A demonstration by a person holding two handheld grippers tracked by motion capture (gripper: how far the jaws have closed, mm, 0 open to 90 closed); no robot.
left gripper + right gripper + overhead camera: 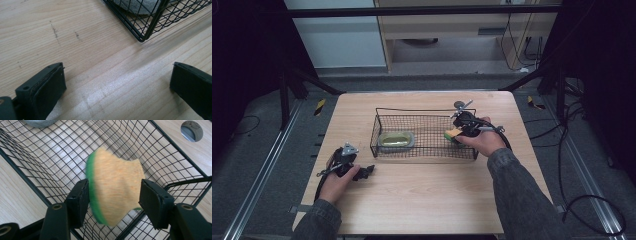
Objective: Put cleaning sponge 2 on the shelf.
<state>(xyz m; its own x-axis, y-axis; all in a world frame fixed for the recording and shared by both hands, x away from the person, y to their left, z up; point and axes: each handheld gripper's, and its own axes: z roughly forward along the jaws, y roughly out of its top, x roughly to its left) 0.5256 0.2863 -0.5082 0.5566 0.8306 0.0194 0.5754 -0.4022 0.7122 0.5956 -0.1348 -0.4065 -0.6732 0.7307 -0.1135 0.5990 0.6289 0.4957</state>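
Note:
A yellow sponge (115, 187) with a green scouring side sits between the pads of my right gripper (113, 200), which is shut on it; the sponge looks blurred. It hangs over the right end of a black wire basket (37, 177). In the high view the right gripper (458, 134) and the sponge (452, 133) are inside the basket (377, 125) near its right wall. My left gripper (364, 172) rests low over the table in front of the basket's left corner, open with bare wood between its jaws (117, 85).
An oval grey-rimmed item with a yellow-green middle (396, 140) lies in the basket's left half. A round grey cable port (459, 104) is set in the wooden table (422, 185) behind the basket. Cables trail from both grippers.

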